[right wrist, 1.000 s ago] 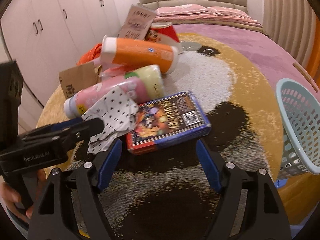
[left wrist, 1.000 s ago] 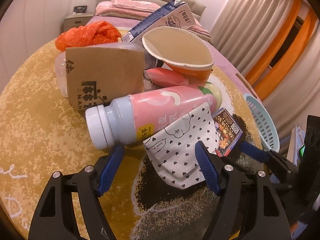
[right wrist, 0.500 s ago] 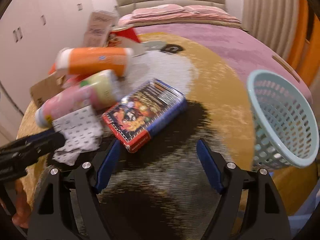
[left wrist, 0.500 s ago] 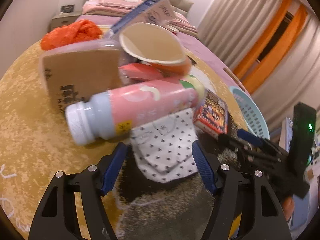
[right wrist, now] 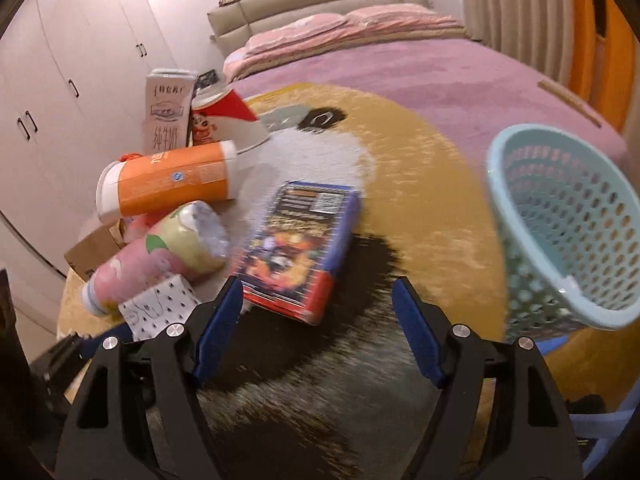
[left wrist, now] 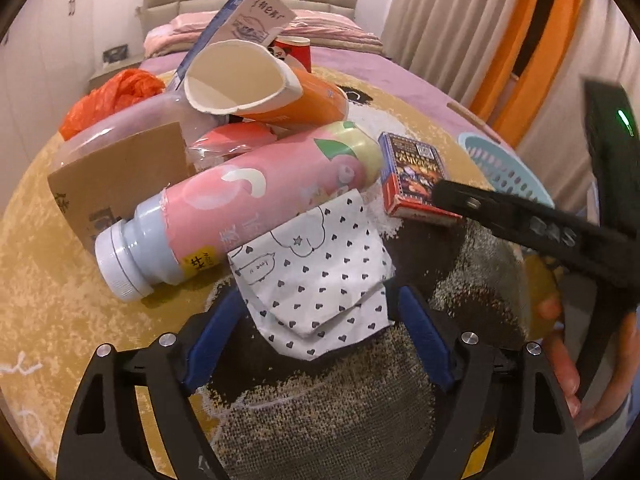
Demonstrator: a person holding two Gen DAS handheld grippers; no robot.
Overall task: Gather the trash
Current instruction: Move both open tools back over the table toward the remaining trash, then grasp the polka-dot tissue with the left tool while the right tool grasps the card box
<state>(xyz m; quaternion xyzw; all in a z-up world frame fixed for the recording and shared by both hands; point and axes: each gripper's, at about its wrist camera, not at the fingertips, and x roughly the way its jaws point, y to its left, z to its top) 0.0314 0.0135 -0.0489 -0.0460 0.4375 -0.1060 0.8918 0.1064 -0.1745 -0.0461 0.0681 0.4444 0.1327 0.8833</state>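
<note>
A folded white paper wrapper printed with black hearts [left wrist: 320,280] lies on the round panda-patterned rug [left wrist: 48,264], its near end between the blue pads of the left gripper [left wrist: 316,332], its long axis running to 12 o'clock. The jaws are opening, clear of the paper. The right gripper [right wrist: 316,320], also opening and empty, faces a blue-and-red printed box [right wrist: 298,248] at its 12 o'clock, the pale blue plastic basket [right wrist: 568,232] at 2 o'clock.

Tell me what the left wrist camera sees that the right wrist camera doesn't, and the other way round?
Only the left wrist view shows the crumpled orange plastic bag and orange curtains. Only the right wrist view shows white wardrobe doors. Both show the pink plastic bottle, the white heart-printed paper wrapper, the blue and red card box and the pale blue plastic basket. Each gripper's jaws are opening, gripping nothing.
</note>
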